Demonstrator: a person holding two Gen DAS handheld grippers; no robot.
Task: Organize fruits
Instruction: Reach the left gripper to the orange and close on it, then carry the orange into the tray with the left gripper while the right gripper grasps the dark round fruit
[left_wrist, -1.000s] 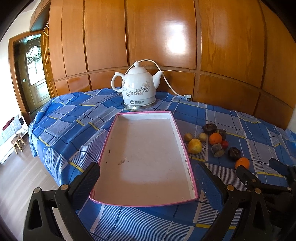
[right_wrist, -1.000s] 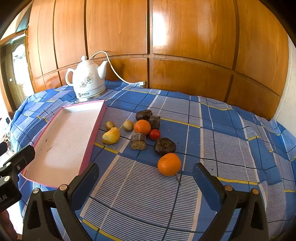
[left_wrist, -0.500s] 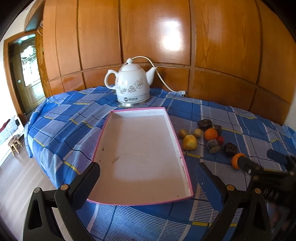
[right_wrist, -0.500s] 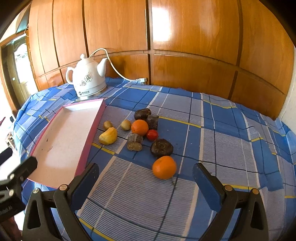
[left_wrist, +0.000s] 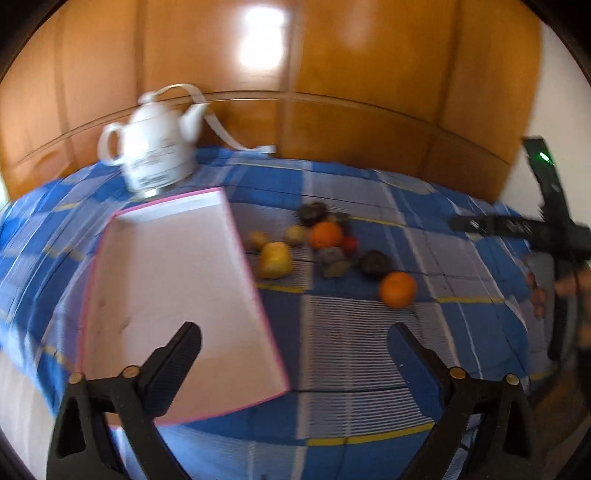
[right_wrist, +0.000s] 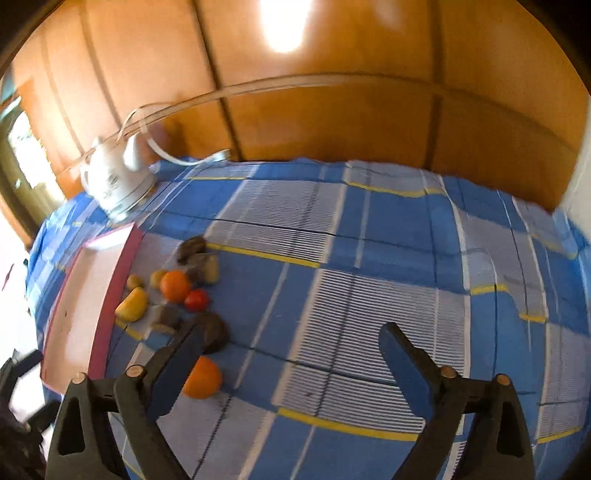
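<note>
Both grippers, left gripper (left_wrist: 293, 341) and right gripper (right_wrist: 290, 341), have just narrowed slightly yet stay apart, empty. Right swings away; the near round orange (right_wrist: 202, 377) now sits behind its left finger, pink-rimmed white tray (left_wrist: 177, 295) untouched, nothing sorted yet.

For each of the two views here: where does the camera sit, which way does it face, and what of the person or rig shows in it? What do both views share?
Left wrist: sits on the left gripper, angled down over the tray and fruit; the right gripper and a hand show at right.
Right wrist: sits on the right gripper, facing down at the checked cloth, fruit off to its left; only its own open fingers show clearly.
Shared: kettle, tray, near orange, yellow fruit.
</note>
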